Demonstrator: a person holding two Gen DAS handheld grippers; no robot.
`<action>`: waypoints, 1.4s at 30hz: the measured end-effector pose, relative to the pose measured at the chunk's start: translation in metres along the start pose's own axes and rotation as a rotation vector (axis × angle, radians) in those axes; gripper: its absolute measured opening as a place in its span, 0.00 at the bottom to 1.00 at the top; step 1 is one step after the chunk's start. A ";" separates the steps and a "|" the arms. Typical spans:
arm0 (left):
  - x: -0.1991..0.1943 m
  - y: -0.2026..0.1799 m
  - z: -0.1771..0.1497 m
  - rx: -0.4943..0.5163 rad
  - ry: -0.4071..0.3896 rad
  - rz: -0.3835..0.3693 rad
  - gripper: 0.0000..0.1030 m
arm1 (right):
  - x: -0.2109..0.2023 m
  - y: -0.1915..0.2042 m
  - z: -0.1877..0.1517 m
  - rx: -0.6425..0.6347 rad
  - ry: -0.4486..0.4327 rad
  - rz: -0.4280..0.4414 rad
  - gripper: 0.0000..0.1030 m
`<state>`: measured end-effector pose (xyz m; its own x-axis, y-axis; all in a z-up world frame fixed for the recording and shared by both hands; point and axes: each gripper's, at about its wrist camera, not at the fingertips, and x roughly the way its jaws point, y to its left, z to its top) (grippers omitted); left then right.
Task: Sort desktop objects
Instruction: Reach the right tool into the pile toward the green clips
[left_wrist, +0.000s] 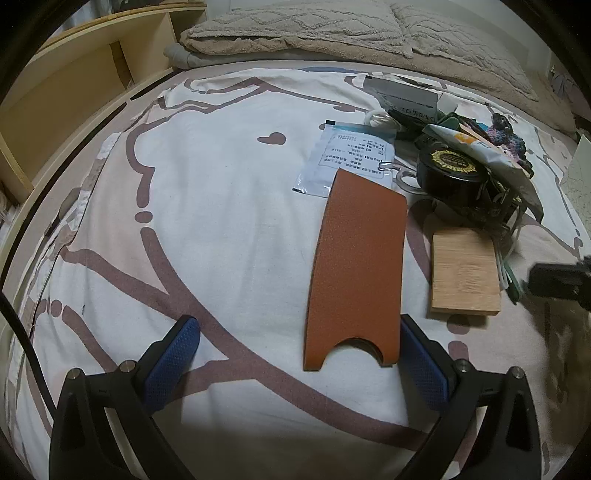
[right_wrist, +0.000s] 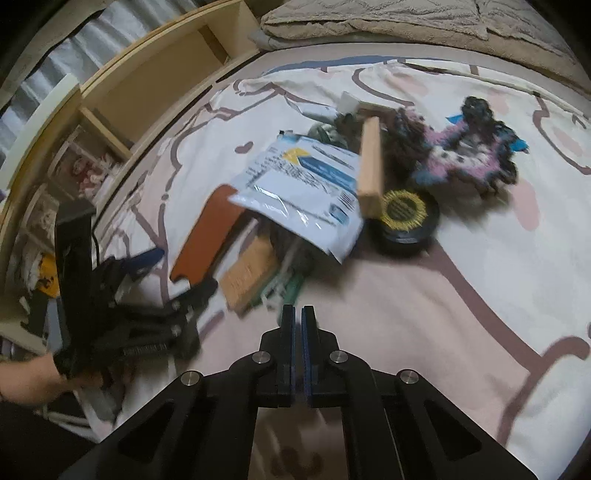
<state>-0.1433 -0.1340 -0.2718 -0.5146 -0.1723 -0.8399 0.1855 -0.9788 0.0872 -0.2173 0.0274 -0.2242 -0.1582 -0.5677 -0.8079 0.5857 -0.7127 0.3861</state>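
Position of the flat orange-brown leather sleeve (left_wrist: 356, 266) governs the coming move: it lies on the white patterned bedsheet (left_wrist: 207, 206) directly ahead of the left gripper (left_wrist: 301, 354), its long axis running away from the gripper, its notched end nearest. The sleeve sits toward the right-hand pad (left_wrist: 421, 354), just beside it, inside the wide-open jaws, not clamped. A rectangular wooden block (left_wrist: 463, 273) lies to the sleeve's right, near a black round tin (left_wrist: 452, 173). The left gripper is the nearer. The right gripper (right_wrist: 298, 321) has its jaws together on nothing, short of the pile.
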 end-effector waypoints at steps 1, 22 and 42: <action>0.000 0.000 0.000 0.000 0.000 0.001 1.00 | -0.002 -0.002 -0.002 0.002 0.006 -0.001 0.04; 0.000 -0.001 0.000 -0.018 -0.001 0.007 1.00 | 0.008 -0.005 0.015 0.159 -0.024 0.056 0.04; 0.000 -0.001 0.000 -0.019 -0.002 0.005 1.00 | 0.014 0.005 0.017 0.124 -0.054 0.039 0.43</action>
<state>-0.1431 -0.1329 -0.2716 -0.5150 -0.1778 -0.8385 0.2042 -0.9755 0.0814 -0.2298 0.0088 -0.2260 -0.1816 -0.6150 -0.7673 0.4900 -0.7331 0.4716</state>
